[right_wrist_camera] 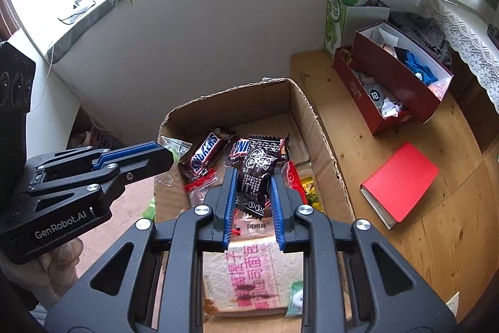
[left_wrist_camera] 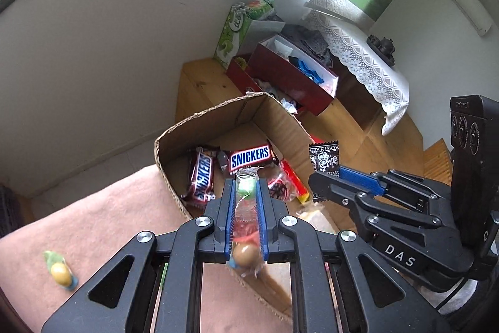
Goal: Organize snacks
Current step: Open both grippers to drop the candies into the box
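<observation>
Between your left gripper (left_wrist_camera: pixel 246 202) fingers sits a crinkly clear candy (left_wrist_camera: pixel 246 208), squeezed tight. Your right gripper (right_wrist_camera: pixel 254 192) pinches a shiny black candy (right_wrist_camera: pixel 254 177). Slippery wrappers could slide out early. Just past both fingertips waits the brown cardboard box (right_wrist_camera: pixel 318 127), holding smooth Snickers bars (left_wrist_camera: pixel 249 158).

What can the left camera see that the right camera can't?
Only the left wrist view shows the small green-wrapped candy lying on the pink cloth. Only the right wrist view shows the red hardcover book on the wooden floor. Both show the brown cardboard box holding Snickers bars, and both tools gripping sweets.
</observation>
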{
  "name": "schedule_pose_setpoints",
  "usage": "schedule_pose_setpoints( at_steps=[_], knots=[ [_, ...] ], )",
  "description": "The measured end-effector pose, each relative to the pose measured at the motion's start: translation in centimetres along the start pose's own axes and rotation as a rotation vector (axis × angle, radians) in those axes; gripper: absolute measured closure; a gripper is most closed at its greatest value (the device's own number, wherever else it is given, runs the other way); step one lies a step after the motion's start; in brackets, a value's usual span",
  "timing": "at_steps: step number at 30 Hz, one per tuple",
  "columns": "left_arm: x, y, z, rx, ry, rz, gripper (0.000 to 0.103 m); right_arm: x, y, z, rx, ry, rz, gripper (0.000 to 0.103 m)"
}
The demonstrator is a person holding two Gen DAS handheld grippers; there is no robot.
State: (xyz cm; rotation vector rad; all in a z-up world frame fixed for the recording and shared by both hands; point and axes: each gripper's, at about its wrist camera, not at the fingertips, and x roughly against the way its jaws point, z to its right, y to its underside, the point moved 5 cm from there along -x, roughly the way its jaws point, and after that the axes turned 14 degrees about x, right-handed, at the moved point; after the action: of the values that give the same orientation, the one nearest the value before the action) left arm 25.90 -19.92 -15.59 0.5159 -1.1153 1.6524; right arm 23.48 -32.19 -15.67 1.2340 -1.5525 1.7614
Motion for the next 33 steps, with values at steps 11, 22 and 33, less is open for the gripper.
schedule_pose_setpoints(
  at_steps=[11,22,33],
  knots=[
    [-2.0,-0.6,0.2,-0.001,-0.041,-0.011,0.092,-1.7,0.1,1.5,-0.009,-0.016,-0.022,0.081],
    [-2.2,-0.7,0.0,0.002,-0.057,-0.022,0.084,-1.7,0.3,1.7,-0.010,0.020,-0.032,0.057],
    [-1.0,-0.4,-1.0,0.016,-0.050,-0.017,0.078,-0.4,0.5,1.0,-0.023,0.050,-0.019,0.044]
  ],
)
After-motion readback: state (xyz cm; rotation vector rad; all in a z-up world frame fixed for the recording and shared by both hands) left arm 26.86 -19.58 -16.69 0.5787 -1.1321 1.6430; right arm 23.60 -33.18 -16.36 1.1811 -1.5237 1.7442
